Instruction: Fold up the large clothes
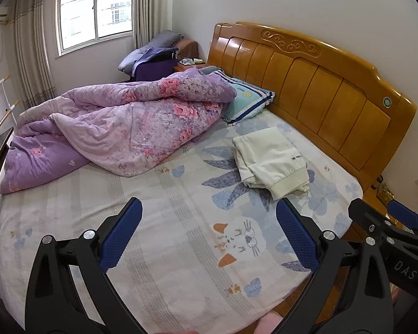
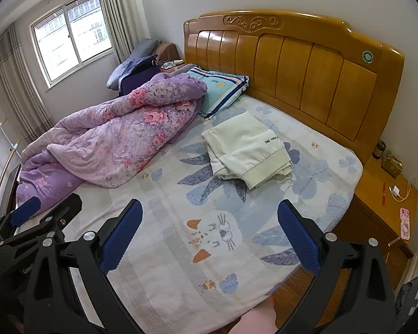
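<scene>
Both tools were up over the near end of the bed, and nothing was in either of them: the left gripper (image 1: 207, 217) had its blue-padded fingers spread wide above the printed sheet (image 1: 158, 222), and the right gripper (image 2: 210, 218) hung the same way, jaws well apart, gripping only air. The cream garment (image 1: 270, 161) lay folded into a compact bundle on the sheet, near the wooden headboard (image 1: 306, 83) and well ahead of both sets of fingers (a small line of dark lettering showed on its top layer, too small to read fully). Just beyond it sat a teal striped pillow (image 2: 223, 89), and to the left a purple floral quilt (image 2: 111, 136) was heaped along the far side of the mattress. From the right wrist view, a wooden nightstand (image 2: 376, 211) stood beside the bed with a pink phone (image 2: 405, 222) on it.
</scene>
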Available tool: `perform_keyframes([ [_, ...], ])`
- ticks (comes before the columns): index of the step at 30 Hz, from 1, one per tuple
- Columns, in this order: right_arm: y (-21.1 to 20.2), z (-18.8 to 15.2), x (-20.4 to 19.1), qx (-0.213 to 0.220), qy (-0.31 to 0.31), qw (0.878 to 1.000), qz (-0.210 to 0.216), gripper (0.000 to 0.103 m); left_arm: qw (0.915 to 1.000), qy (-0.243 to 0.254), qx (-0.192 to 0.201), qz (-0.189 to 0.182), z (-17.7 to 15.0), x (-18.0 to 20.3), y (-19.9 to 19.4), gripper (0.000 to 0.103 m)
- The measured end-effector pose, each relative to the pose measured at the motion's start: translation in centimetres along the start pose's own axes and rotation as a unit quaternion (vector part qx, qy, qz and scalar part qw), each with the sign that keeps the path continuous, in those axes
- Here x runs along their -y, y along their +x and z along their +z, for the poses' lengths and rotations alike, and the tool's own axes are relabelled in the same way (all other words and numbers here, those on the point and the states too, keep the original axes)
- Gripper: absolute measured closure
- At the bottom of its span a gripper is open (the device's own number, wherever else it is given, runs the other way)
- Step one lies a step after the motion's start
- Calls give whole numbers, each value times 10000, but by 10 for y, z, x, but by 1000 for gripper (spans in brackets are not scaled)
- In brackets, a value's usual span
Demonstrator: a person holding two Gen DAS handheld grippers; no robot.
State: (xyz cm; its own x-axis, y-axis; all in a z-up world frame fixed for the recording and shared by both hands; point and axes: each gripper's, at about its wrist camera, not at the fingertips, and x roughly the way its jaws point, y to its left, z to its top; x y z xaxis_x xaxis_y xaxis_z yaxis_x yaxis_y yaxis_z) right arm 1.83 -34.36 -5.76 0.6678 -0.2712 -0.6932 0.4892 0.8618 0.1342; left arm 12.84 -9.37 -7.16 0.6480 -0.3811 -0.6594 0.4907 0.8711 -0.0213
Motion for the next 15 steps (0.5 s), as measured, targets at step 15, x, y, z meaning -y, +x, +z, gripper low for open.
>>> perform_keyframes([
  [15, 6, 0, 3, -168, 19, 9999, 12, 9, 9998, 41, -186, -43, -7, -2, 12, 6],
])
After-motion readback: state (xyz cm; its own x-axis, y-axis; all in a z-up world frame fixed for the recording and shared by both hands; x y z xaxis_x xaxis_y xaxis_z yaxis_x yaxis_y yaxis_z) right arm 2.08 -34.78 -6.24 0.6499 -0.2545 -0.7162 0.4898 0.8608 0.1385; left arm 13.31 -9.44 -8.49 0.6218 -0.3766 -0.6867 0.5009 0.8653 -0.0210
